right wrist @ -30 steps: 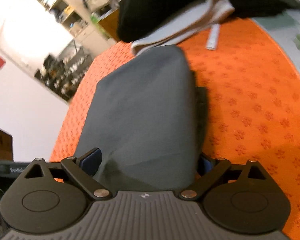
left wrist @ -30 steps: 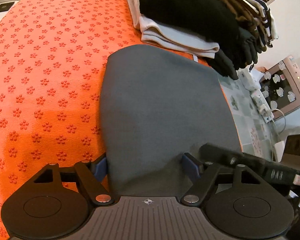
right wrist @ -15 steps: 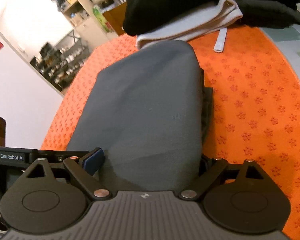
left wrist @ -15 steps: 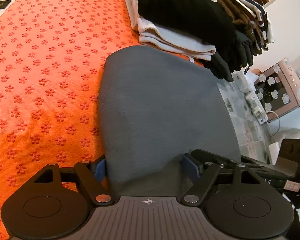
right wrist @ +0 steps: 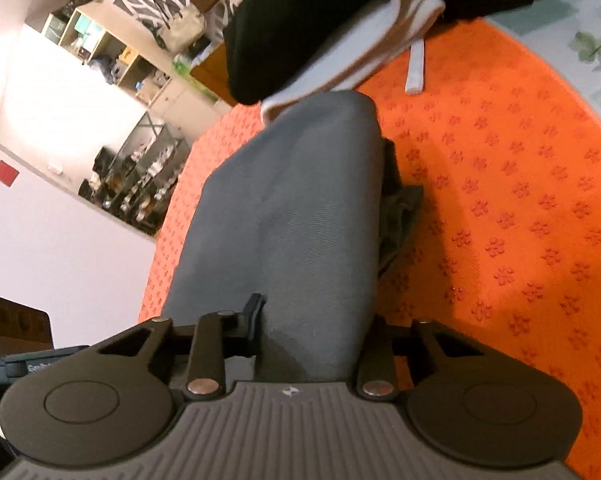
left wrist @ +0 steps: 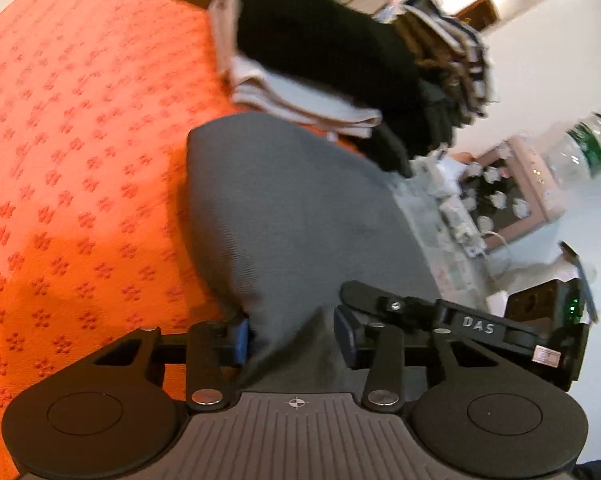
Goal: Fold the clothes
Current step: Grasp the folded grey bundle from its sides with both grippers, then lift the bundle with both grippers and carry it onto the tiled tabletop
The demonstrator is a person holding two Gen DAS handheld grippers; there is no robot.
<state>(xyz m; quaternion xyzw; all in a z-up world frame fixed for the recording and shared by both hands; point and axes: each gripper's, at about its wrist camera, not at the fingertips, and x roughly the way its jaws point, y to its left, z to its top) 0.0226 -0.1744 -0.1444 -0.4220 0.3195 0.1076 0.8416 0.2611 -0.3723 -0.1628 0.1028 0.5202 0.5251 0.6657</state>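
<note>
On the orange flower-print mat point(left wrist: 80, 152), left wrist view: folded grey garment point(left wrist: 292, 216) lies flat, near edge bunched up between the left gripper point(left wrist: 296, 338) fingers. Blue pads press into the cloth from both sides, so the tongs are clenched on the grey garment edge. Far end of the garment reaches a stack of folded clothes point(left wrist: 332, 60), black piece on top, white/beige layers under it, striped items at the back right. The grey garment's far corner sits just beside or under the white layer, cannot tell which. Off the mat to the right: a pale patterned tablecloth point(left wrist: 428, 216), a pink box with round white knobs point(left wrist: 508, 196), a clear plastic bottle point(left wrist: 580, 152) with green label. The other gripper's black body, marked "DAS", pokes in at lower right, close to the left one. View is motion-blurred.

Right wrist view: same grey garment point(right wrist: 292, 216) runs straight away from the right gripper point(right wrist: 316, 332), near edge pinched between its fingers, tongs clenched on cloth. A darker under-layer sticks out at the garment's right side. Orange mat point(right wrist: 500, 208) fills the right half. Stack of folded clothes point(right wrist: 320, 20) at the top, black over white, touching the garment's far end. A white strap point(right wrist: 416, 68) lies on the mat beside the stack. Shelves point(right wrist: 124, 72) with clutter along the far wall at left.
</note>
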